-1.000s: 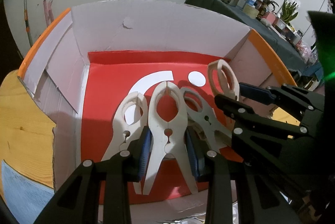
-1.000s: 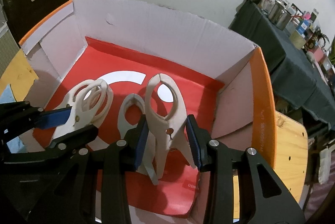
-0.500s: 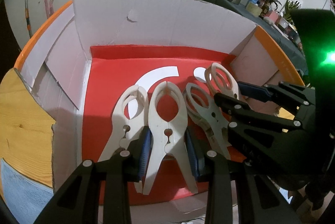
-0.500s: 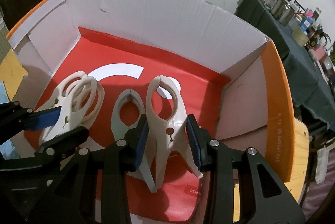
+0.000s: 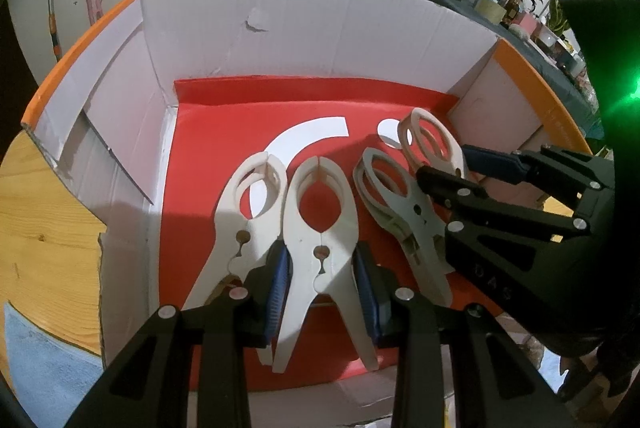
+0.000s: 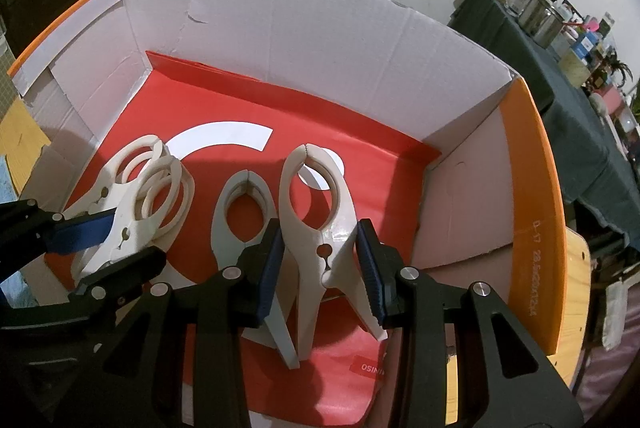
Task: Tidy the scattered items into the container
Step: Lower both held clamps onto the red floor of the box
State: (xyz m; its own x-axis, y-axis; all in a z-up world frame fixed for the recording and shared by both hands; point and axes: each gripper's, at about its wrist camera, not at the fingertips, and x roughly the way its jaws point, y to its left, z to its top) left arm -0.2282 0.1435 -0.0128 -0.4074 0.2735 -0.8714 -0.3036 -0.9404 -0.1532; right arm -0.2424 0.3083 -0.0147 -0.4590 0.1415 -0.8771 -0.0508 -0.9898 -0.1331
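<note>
An open cardboard box (image 5: 304,28) (image 6: 320,36) with white walls, orange rims and a red floor sheet holds white plastic spring clamps. My left gripper (image 5: 322,268) (image 6: 106,248) is shut on one white clamp (image 5: 320,228) (image 6: 132,220), low over the red floor. Beside it a loose clamp (image 5: 244,216) (image 6: 136,160) rests on the floor. My right gripper (image 6: 320,256) (image 5: 460,168) is shut on another white clamp (image 6: 316,220) (image 5: 432,144). A greyish clamp (image 6: 240,212) (image 5: 396,204) lies between the two held ones. Whether the held clamps touch the floor I cannot tell.
The box stands on a wooden table (image 5: 44,228) (image 6: 576,268) with a blue cloth (image 5: 44,360) at the near left. Behind to the right, a dark-covered table (image 6: 568,76) carries jars and a pink plush toy. A white wall is behind the box.
Both grippers have edged a little deeper into the box with their clamps. The right gripper's clamp now sits lower, close beside the greyish loose clamp. Both grips are unchanged.
</note>
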